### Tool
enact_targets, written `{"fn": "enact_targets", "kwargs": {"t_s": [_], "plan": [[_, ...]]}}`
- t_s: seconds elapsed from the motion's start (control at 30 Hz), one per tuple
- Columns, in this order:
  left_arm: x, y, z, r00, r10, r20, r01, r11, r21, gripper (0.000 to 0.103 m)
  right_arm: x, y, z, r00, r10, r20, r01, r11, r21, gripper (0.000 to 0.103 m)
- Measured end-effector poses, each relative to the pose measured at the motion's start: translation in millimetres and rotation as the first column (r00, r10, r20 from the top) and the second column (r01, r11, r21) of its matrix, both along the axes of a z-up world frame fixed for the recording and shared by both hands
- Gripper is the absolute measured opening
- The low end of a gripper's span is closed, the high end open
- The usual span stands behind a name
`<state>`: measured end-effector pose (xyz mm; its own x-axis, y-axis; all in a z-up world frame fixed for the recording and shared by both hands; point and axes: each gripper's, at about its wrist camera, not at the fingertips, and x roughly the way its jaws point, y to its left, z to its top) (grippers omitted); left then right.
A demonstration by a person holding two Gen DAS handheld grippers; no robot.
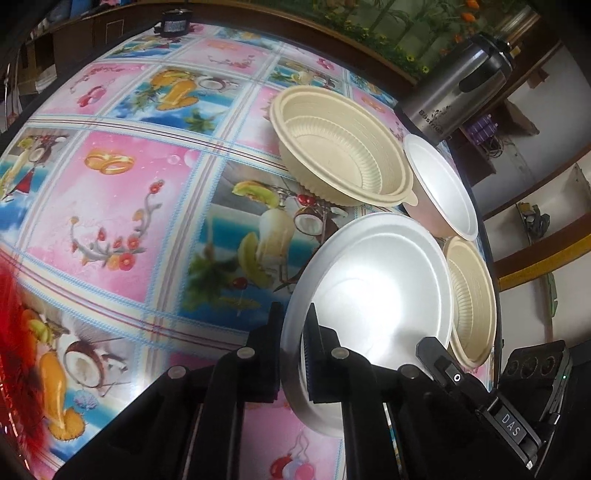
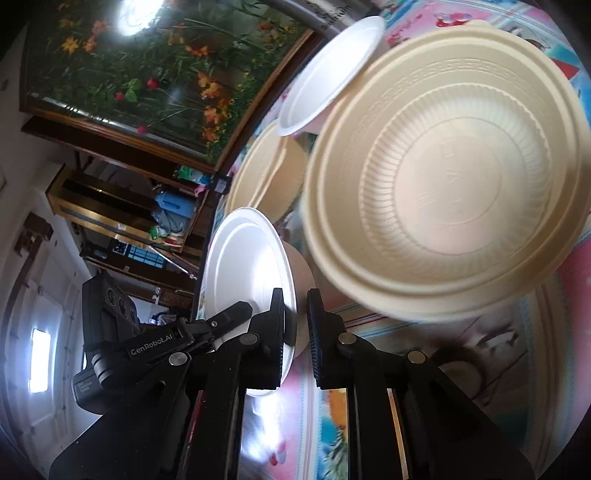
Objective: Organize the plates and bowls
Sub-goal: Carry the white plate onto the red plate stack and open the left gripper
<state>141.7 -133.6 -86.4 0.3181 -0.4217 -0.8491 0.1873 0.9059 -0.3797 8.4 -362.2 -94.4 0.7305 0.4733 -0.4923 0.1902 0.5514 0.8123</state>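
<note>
My left gripper [image 1: 293, 332] is shut on the near rim of a white foam plate [image 1: 376, 273], held tilted above the table. My right gripper [image 2: 297, 317] is shut on the rim of a white bowl [image 2: 243, 254], also held tilted. The right gripper's tip [image 1: 439, 354] shows at the plate's far edge in the left wrist view. A large cream ribbed bowl [image 1: 343, 147] [image 2: 450, 170] stands on the table. Beside it are a white bowl with pink outside [image 1: 443, 188] [image 2: 328, 70] and another cream bowl [image 1: 471, 299] [image 2: 266, 173].
The table carries a bright fruit-print cloth [image 1: 129, 184]. A steel thermos jug [image 1: 458, 85] stands at the far right edge. A small dark device [image 1: 173, 24] sits at the far edge. Shelves and a flower picture [image 2: 140, 66] are beyond the table.
</note>
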Motion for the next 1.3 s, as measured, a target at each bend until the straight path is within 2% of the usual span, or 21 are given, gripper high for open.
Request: {"fn": "enact_targets", "kwargs": {"t_s": [0.17, 0.4, 0.6, 0.77, 1.1, 1.3], "plan": [[-12.5, 25.8, 12.5, 0.999, 0.031, 0.043, -0.031, 0.999, 0.008, 0.008, -1.2, 16.9, 2.0, 0.999, 0.032, 0.039, -0.032, 0.999, 0.024, 0.013], [-32.3, 83.3, 33.5, 0.989, 0.112, 0.097, -0.111, 0.994, -0.019, 0.008, 1.0, 64.2, 16.0, 0.99, 0.12, 0.072, -0.122, 0.992, 0.028, 0.013], [-51.8, 139.5, 45.9, 0.972, 0.193, 0.132, -0.188, 0.981, -0.054, 0.008, 2.6, 114.2, 37.5, 0.975, 0.201, 0.095, -0.201, 0.98, -0.008, 0.013], [-65.4, 180.1, 52.3, 0.952, 0.258, 0.162, -0.253, 0.966, -0.049, 0.008, 9.3, 157.3, 47.4, 0.957, 0.277, 0.091, -0.276, 0.961, -0.022, 0.013], [-84.8, 256.1, 46.9, 0.904, 0.393, 0.167, -0.39, 0.919, -0.049, 0.008, 24.6, 248.9, 47.0, 0.902, 0.428, 0.061, -0.424, 0.903, -0.068, 0.013], [-89.1, 283.4, 32.6, 0.888, 0.436, 0.143, -0.436, 0.899, -0.036, 0.008, 32.3, 286.4, 37.6, 0.875, 0.484, 0.025, -0.48, 0.872, -0.093, 0.013]]}}
